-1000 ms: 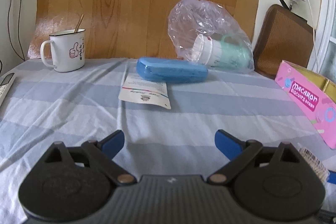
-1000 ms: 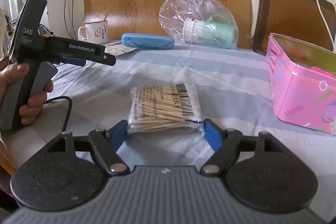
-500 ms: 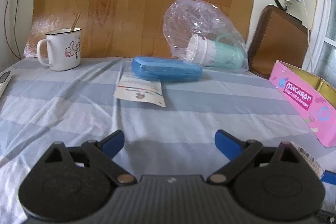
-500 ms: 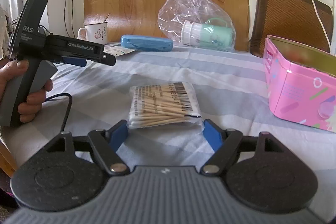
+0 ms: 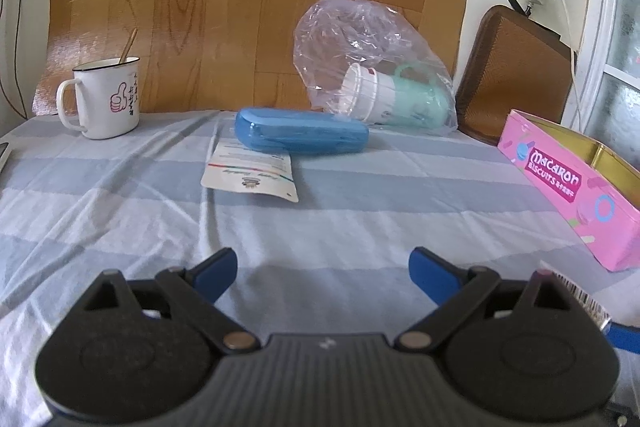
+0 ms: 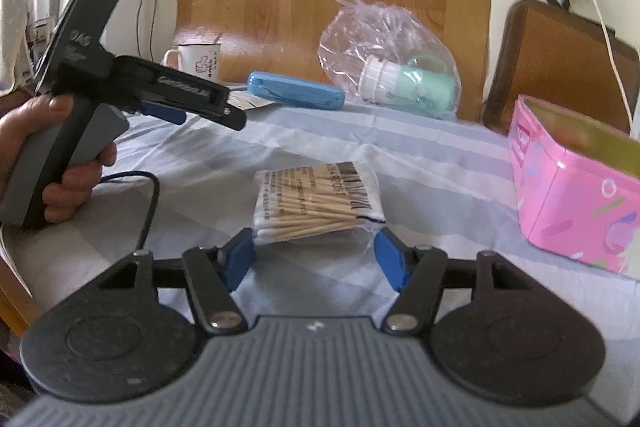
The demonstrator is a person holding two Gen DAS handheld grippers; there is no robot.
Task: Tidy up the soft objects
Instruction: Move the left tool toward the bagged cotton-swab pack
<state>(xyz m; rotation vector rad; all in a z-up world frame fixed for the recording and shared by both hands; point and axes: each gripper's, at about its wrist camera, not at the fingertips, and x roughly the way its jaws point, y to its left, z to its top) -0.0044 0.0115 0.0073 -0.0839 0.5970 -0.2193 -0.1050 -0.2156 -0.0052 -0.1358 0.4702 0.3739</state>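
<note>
A clear packet of cotton swabs (image 6: 318, 201) is held between the blue fingers of my right gripper (image 6: 316, 257) and looks lifted a little off the striped cloth. An open pink Macaron tin (image 6: 576, 183) stands to its right; it also shows in the left wrist view (image 5: 576, 187). My left gripper (image 5: 322, 273) is open and empty above the cloth; it shows in the right wrist view (image 6: 188, 107), held by a hand at the left. A white paper sachet (image 5: 252, 173) lies ahead of the left gripper.
A blue case (image 5: 300, 137), a plastic bag with a mint cup (image 5: 376, 83) and a white mug (image 5: 102, 99) stand along the back by the wooden board. A brown chair back (image 5: 514, 75) is behind the table at the right. The table's left edge (image 6: 12, 291) is near.
My right gripper's jaws have narrowed onto the swab packet and it has risen slightly. The left gripper has drifted a little, still open and empty.
</note>
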